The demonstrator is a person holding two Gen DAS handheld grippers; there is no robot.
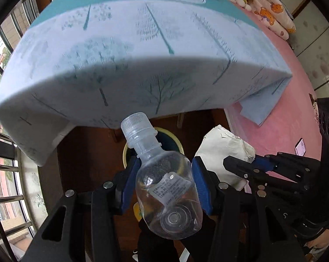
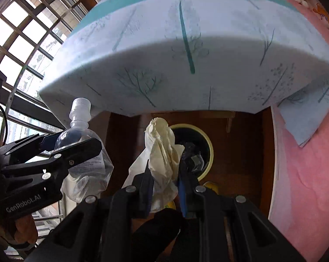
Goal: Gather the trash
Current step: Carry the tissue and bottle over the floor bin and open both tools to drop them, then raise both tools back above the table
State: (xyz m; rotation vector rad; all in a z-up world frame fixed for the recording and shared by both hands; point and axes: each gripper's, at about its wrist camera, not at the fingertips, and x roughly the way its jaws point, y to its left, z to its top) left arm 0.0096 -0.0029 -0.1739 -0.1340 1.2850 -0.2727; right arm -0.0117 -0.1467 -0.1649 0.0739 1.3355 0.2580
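my left gripper (image 1: 164,183) pinches a bottle (image 1: 164,187) and my right gripper (image 2: 164,174) pinches a tissue (image 2: 162,152), both above the bin (image 2: 205,144).

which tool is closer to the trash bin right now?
Hard to separate. The right tool, shut on the crumpled paper, looks marginally nearer, beside the bin's rim. The left tool, gripping the plastic bottle, has the bin just behind the bottle's neck.

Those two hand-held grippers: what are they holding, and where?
Left hand-held gripper squeezes the clear plastic bottle around its body. Right hand-held gripper pinches the crumpled white paper near its middle.
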